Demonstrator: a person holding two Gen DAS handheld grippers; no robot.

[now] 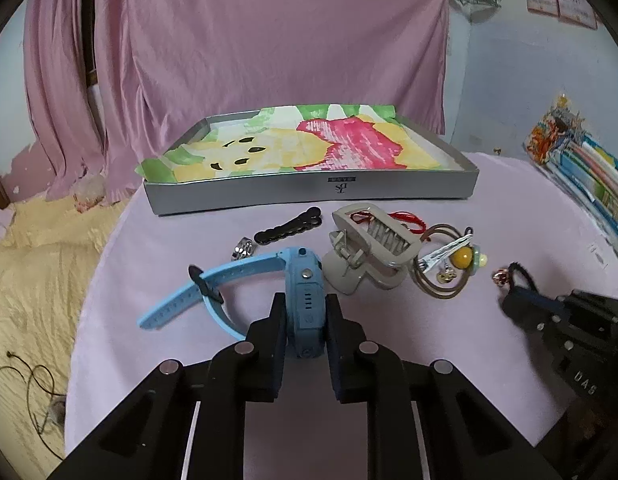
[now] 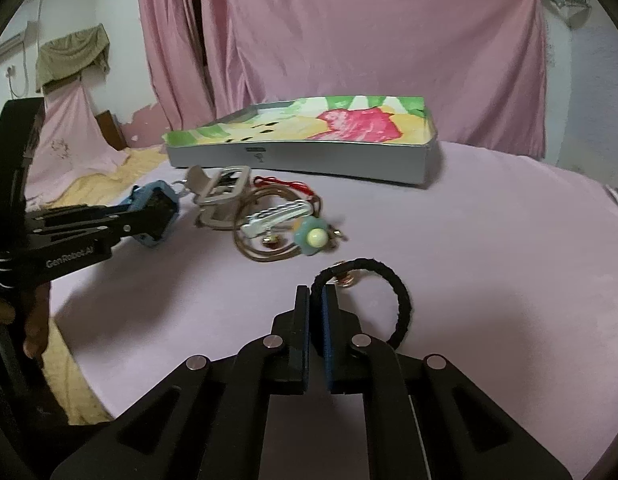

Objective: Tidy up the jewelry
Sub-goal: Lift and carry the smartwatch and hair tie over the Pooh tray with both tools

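Both pick-ups appear made, and the carry to the grey box [image 1: 309, 190] is judged next — each piece must be lifted clear of the pile and released over the paper lining. The left hand-held gripper [image 1: 305, 320] is clamped on the case of the blue watch [image 1: 305, 292], low over the pink-covered bench [image 2: 489, 240]; the right hand-held gripper [image 2: 316, 308] is pinched narrow on a black hair tie [image 2: 393, 292]. A black clip [image 1: 287, 226] and a ring [image 1: 242, 249] are shown only in the left view — the person's hand [image 2: 33, 320] only in the right
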